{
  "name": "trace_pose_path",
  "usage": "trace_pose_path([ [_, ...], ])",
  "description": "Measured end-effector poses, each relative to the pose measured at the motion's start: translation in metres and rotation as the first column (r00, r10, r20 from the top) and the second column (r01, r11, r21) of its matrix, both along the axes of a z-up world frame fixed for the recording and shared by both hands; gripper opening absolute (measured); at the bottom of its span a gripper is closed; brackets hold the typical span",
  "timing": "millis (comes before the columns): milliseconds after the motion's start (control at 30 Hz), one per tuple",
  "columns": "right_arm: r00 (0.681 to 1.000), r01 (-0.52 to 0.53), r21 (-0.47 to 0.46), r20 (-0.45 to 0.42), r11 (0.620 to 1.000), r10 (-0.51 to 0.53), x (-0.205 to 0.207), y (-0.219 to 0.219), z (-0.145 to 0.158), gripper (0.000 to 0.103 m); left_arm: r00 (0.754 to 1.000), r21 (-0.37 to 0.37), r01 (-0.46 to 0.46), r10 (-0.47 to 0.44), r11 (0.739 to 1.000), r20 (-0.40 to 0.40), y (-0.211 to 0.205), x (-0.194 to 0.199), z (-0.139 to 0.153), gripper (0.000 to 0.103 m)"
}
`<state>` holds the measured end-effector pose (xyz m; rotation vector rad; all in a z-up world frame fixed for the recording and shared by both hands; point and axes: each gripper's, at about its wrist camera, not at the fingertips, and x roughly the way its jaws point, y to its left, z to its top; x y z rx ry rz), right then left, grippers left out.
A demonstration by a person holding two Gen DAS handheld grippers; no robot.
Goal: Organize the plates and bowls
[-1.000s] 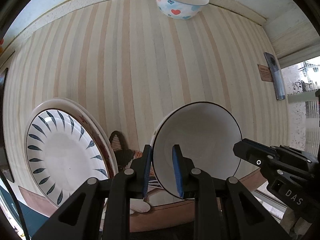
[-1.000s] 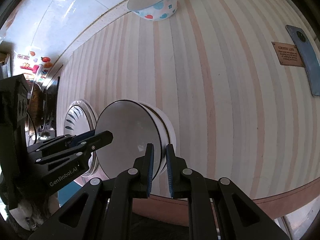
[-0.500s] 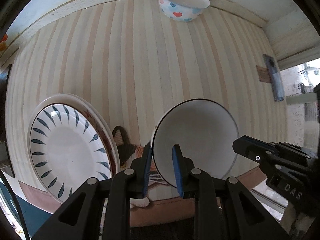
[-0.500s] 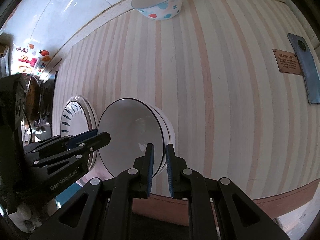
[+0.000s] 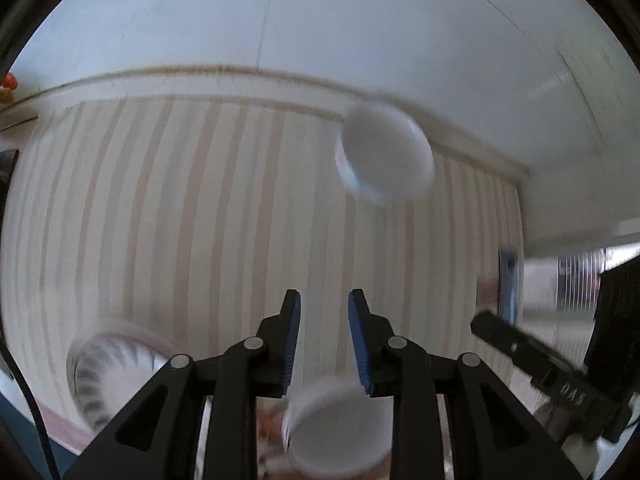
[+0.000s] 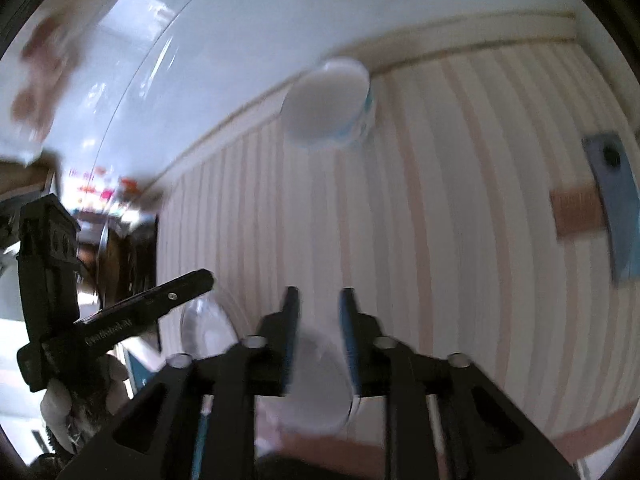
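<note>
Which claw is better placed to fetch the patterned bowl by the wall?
Probably the right claw: jaws opening and empty, it points almost straight at the bowl; the left wrist view shows that bowl off to the right.

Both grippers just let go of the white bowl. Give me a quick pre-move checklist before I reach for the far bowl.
1. Left gripper free of load: ok, jaws opening, only striped tabletop between the tips.
2. Right gripper free of load: ok, jaws opening, nothing pinched.
3. White bowl set down: ok, near the table's front edge, below the fingers.
4. Far bowl in place: ok, upright near the wall; pattern blurred.
5. Path to the far bowl: ok, bare stripes in between.
6. Plates stacked square: cannot tell, blurred and partly hidden by the gripper.
</note>
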<state>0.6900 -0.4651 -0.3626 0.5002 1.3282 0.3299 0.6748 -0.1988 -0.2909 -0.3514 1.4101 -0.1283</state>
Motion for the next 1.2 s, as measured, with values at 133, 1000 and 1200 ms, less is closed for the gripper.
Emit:
trace_pose_path([
  [133,0.999,0.039,-0.016,0.003,0.999,-0.039,0.057,-0.006,-0.013,0.032,0.999,-0.044,-0.048,0.047,0.998,-0.025,0.004,0.059,-0.025,0.023],
  [1000,0.998,-0.023,-0.186,0.046,0.982,0.032,0.163,0.02,-0.064,0.009,0.999,-0.002,0.006,-0.006,1.0,-0.046,-0.034,0.109,-0.076,0.017],
  [1200,0.994,-0.077,-0.191,0.067,0.979,0.091,0.139,0.027,-0.041,0.009,1.0,0.014,-0.014,0.014,1.0,0.0,-0.029,0.077,-0.049,0.017],
])
